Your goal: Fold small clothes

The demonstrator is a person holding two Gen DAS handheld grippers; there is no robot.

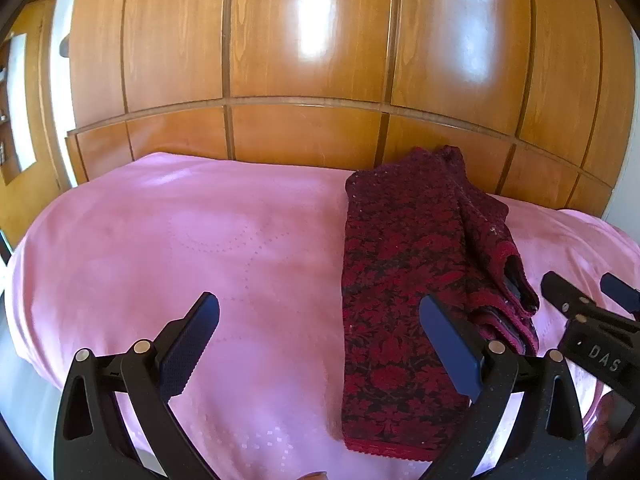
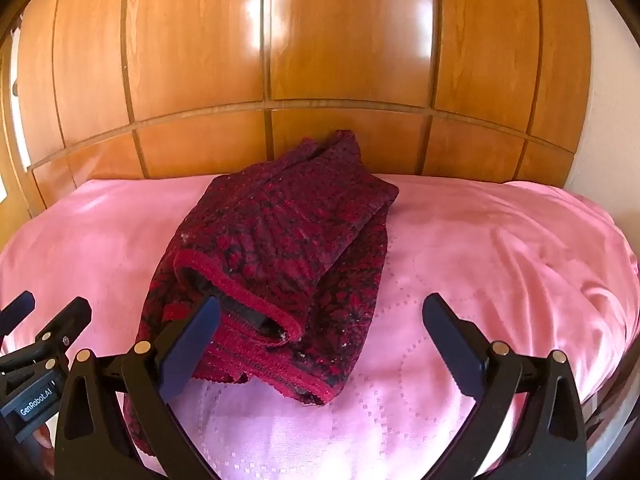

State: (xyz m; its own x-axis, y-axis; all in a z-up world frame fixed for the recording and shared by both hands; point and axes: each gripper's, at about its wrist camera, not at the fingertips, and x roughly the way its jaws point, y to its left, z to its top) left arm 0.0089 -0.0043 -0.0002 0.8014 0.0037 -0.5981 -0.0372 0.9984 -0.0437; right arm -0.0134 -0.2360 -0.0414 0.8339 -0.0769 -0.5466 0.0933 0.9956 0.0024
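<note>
Folded red-and-black floral sweater [image 1: 404, 280] on pink bedspread [image 1: 200, 240], both grippers hovering with fingers spread, nothing held.

Landmark is the sweater: it lies folded lengthwise on the bedspread, sleeve doubled over its body, cuff [image 2: 240, 292] opening toward the cameras; inside of the cuff is dark, can't read the layers. Left gripper [image 1: 320, 328] sits just left of the sweater's near end, its right finger overlapping the fabric in view, contact unclear. Right gripper [image 2: 320, 332] is just right of the sweater's near end, its left finger [image 2: 192, 344] in front of the cuff, hiding part of the hem. Each gripper shows cut off at the other view's edge. Wooden panelled wall [image 2: 320, 60] behind the sweater; glare blots parts. Bedspread edges fall outside the fisheye.
</note>
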